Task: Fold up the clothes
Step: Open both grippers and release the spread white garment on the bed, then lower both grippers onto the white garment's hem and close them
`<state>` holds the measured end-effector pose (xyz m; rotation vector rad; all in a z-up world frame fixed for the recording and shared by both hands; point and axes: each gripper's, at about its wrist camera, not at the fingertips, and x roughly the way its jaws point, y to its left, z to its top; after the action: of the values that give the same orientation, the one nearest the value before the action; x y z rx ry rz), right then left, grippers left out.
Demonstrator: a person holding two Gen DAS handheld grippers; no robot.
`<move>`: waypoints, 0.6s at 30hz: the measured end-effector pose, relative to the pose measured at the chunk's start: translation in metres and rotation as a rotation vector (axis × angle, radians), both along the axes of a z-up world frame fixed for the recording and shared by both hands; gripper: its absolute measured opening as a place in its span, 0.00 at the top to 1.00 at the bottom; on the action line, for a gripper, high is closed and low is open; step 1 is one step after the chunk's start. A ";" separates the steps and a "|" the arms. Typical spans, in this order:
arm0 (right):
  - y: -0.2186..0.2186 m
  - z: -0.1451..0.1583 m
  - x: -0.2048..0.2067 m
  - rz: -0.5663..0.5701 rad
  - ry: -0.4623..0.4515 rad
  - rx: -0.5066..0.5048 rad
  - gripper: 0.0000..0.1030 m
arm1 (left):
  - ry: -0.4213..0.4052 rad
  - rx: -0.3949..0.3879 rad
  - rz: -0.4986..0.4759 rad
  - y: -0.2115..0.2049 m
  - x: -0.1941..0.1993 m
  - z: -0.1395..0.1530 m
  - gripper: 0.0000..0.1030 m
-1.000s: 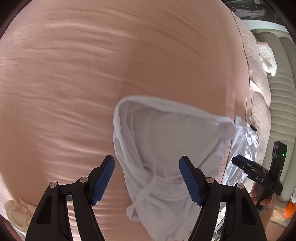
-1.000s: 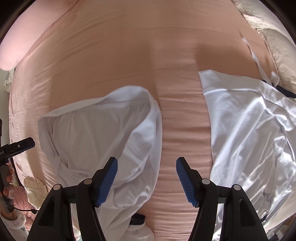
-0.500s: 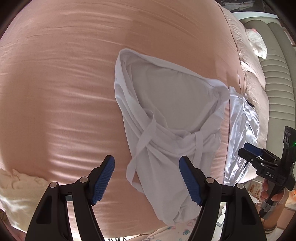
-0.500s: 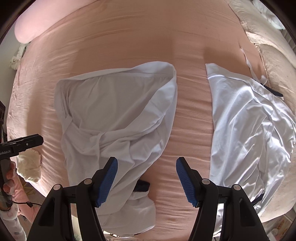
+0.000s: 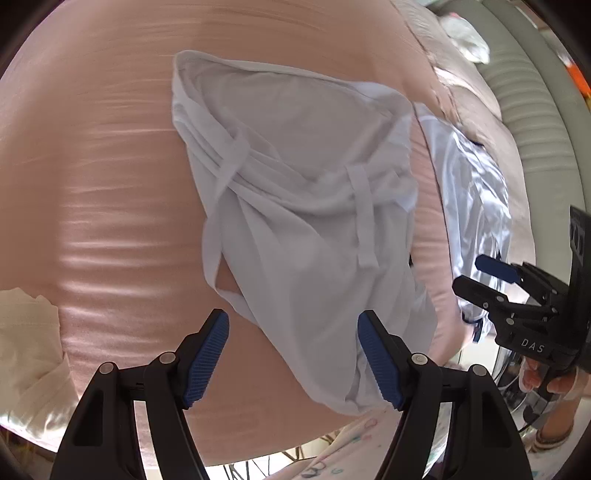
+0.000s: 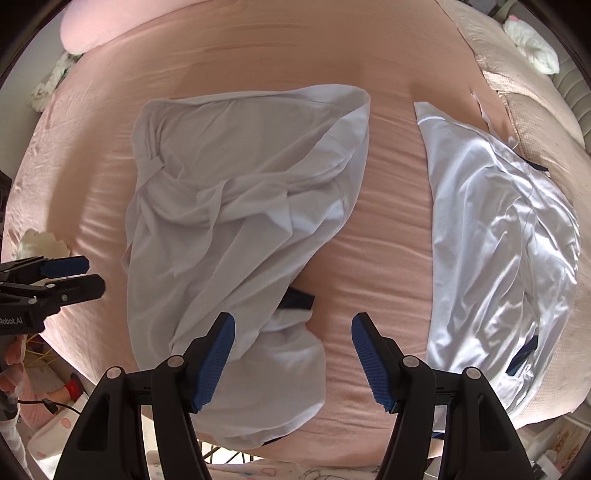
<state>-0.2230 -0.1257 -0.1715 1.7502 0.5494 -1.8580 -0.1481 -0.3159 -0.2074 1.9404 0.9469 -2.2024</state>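
A crumpled white garment [image 6: 236,206] lies spread on the pink bed sheet [image 6: 258,48]; in the left wrist view the same white garment [image 5: 306,206] shows loose straps across it. A second, shiny white garment [image 6: 498,240] lies to its right, also seen as the shiny white garment [image 5: 469,192] in the left wrist view. My left gripper [image 5: 293,354] hangs open above the crumpled garment's near end, holding nothing. My right gripper [image 6: 293,360] is open over the garment's lower edge and the sheet, empty. Each gripper shows in the other's view: right gripper [image 5: 491,277], left gripper [image 6: 70,275].
A cream cloth [image 5: 26,362] lies at the bed's near left corner. A pink pillow [image 6: 96,29] sits far left and beige bedding [image 6: 535,122] along the right. A small white bundle [image 6: 532,48] rests by the padded headboard [image 5: 535,122]. The floor shows beyond the near edge.
Both grippers have drawn back and up from the bed, so more of both garments and the bed's near edge shows. The crumpled garment lies still, released on the sheet.
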 end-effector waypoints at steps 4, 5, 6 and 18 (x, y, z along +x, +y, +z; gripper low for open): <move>0.015 -0.002 0.023 -0.026 -0.002 -0.090 0.37 | 0.037 -0.004 -0.028 0.015 0.014 0.002 0.31; 0.018 -0.004 0.028 -0.031 -0.017 -0.116 0.37 | 0.055 0.017 -0.022 0.017 0.017 0.003 0.31; 0.022 -0.007 0.033 -0.035 -0.035 -0.144 0.37 | 0.076 0.044 -0.013 0.019 0.020 0.003 0.31; 0.049 -0.009 0.081 -0.054 0.115 -0.272 0.37 | 0.278 0.096 0.136 0.025 0.062 0.018 0.31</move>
<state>-0.1417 -0.0766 -0.1800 1.5008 0.2772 -1.9755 -0.0860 -0.2906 -0.1897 1.5747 1.2017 -2.4278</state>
